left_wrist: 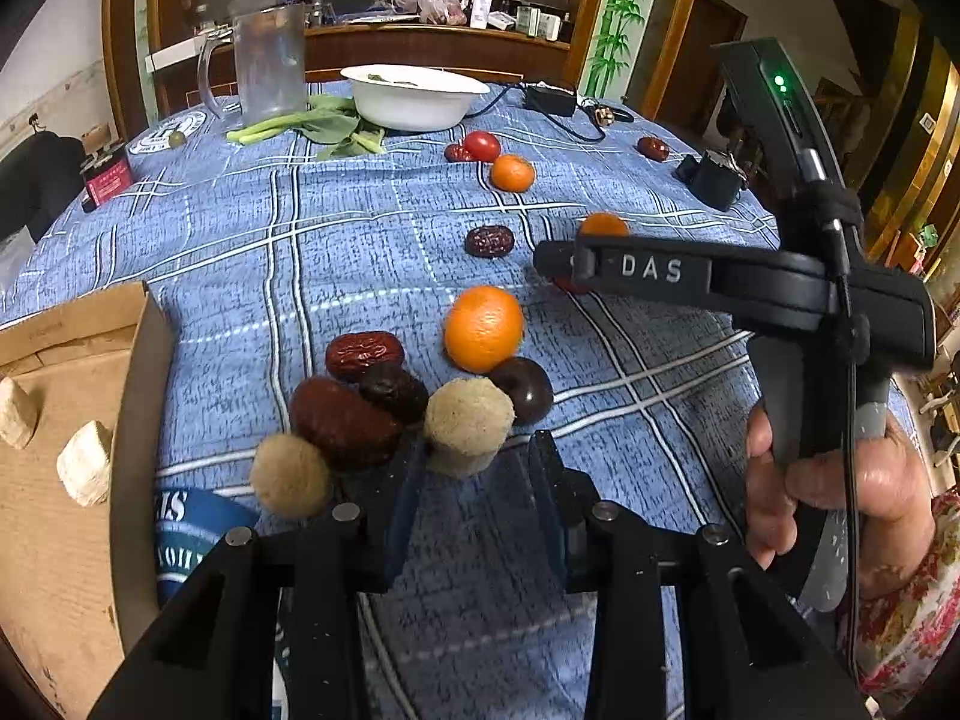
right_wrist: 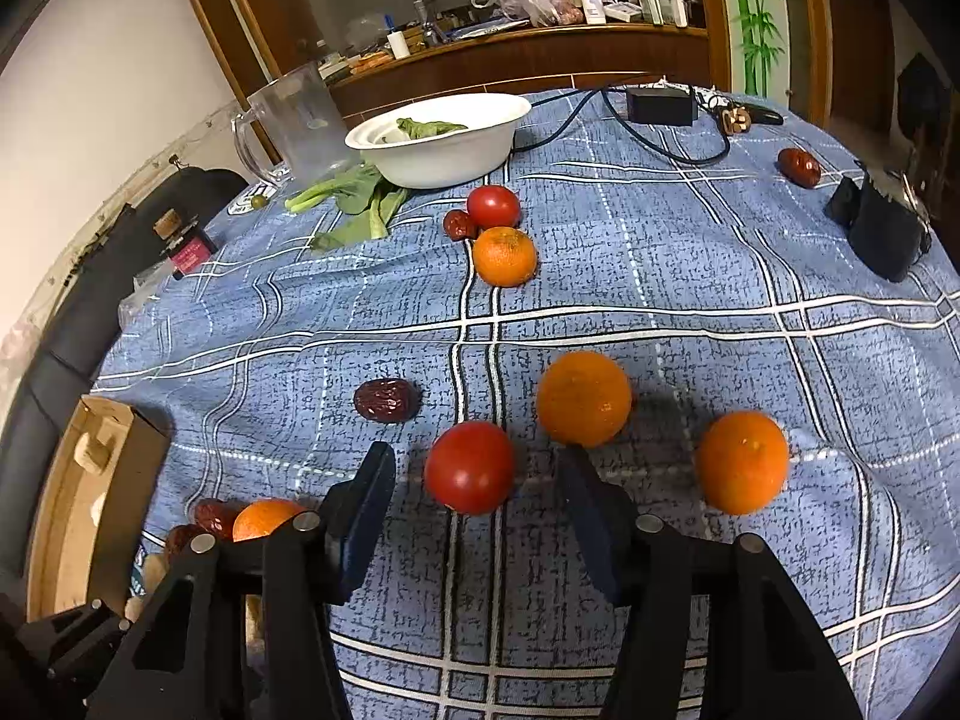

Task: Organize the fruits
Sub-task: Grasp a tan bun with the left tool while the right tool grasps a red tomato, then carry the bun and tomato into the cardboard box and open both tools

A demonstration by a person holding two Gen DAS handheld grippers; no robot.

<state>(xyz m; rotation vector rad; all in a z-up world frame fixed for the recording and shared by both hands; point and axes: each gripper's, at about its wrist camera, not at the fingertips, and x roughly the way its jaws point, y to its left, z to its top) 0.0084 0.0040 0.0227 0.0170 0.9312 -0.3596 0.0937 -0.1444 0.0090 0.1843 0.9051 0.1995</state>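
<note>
Seen from the left wrist, a cardboard box point(left_wrist: 138, 372) lies at 9 o'clock on the blue checked counter point(left_wrist: 336, 228), with pale chunks point(left_wrist: 84, 471) inside it. Just right of the box, at 7 o'clock, a round beige lump point(left_wrist: 291, 474) touches a cluster of red dates point(left_wrist: 345, 420). The left gripper point(left_wrist: 477, 450) points down at the cloth, its fingers point(left_wrist: 408, 486) apart. A second beige lump point(left_wrist: 468, 420) sits at their tips: it is against the left finger, with a thin gap at the right one. A near orange point(left_wrist: 483, 329) rests at 12 o'clock from that lump, and a dark round fruit point(left_wrist: 525, 390) touches both. At 3 o'clock a hand point(left_wrist: 840, 480) holds the other tool.

Seen from the right wrist, a lone date point(right_wrist: 386, 401) lies at 10 o'clock from the right gripper point(right_wrist: 475, 453). Its fingers point(right_wrist: 372, 480) stand apart, with a red tomato point(right_wrist: 471, 468) between them and cloth showing on either side of it. A middle orange point(right_wrist: 583, 397) sits at 1 o'clock, just past the right finger, and a right orange point(right_wrist: 743, 462) at 3 o'clock. Farther off at 12 o'clock, a far tomato point(right_wrist: 493, 207) and a far orange point(right_wrist: 504, 256) lie close together before a white bowl point(right_wrist: 444, 150).
</note>
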